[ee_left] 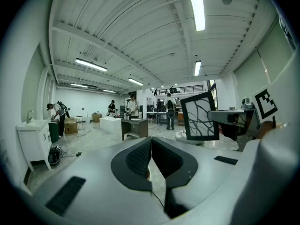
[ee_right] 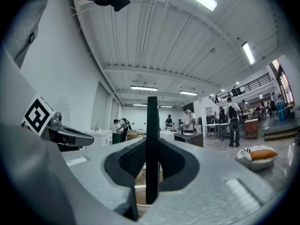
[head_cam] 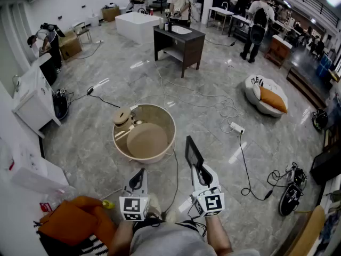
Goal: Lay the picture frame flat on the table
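Two grippers show in the head view. The right gripper (head_cam: 198, 169) pinches a picture frame (head_cam: 193, 152) by its lower edge and holds it upright in the air, near the low round table (head_cam: 171, 124) but short of it. The left gripper (head_cam: 140, 175) carries nothing. The frame looks thin, stiff and light, and its front is probably breakable, so a grip on the rim suits it and it should go down gently. Only its dark side shows here.

In the left gripper view the jaws are pressed together on nothing. The frame stands to the right, pale with dark branching lines. Its lower corner is hidden behind the other gripper.

In the right gripper view the frame is edge-on, a dark bar clamped between the pads. I cannot tell whether it has glass, and the table is mostly hidden below.
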